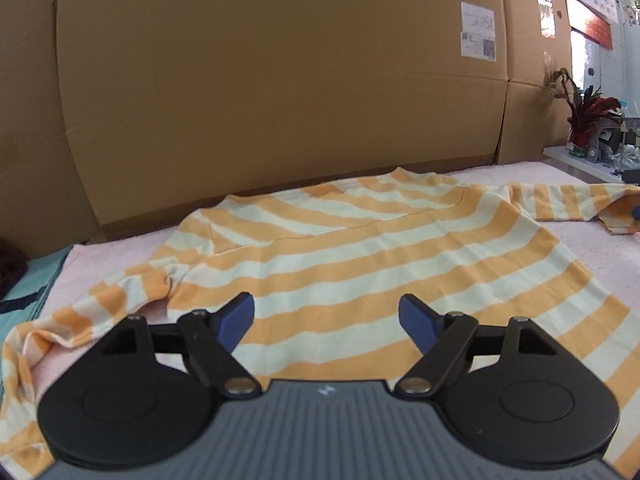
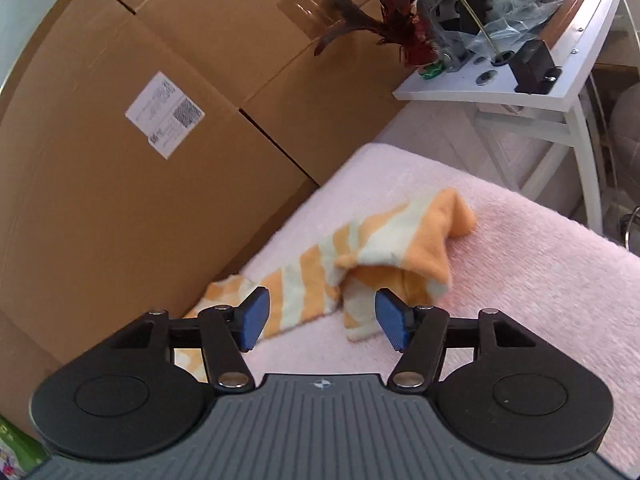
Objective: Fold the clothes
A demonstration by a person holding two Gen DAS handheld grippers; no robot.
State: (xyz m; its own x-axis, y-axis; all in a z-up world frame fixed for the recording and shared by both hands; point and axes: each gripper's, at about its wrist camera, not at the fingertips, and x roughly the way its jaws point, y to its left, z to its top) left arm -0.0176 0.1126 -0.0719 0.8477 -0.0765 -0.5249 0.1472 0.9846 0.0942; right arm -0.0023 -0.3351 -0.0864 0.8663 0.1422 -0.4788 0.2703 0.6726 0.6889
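My right gripper (image 2: 322, 322), jaws spread, sits just short of the orange-and-cream striped knit sweater's (image 1: 360, 264) crumpled sleeve end (image 2: 404, 248); my left gripper (image 1: 326, 322), also spread, hovers over its body.

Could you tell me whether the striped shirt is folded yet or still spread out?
Mostly spread: the striped shirt lies flat on the pink blanket, both sleeves out. Only the right sleeve's cuff is crumpled over.

1 striped shirt (image 1: 360, 256), 2 cardboard boxes (image 1: 260, 80), 1 pink blanket (image 2: 520, 280), 1 plant (image 2: 392, 28).
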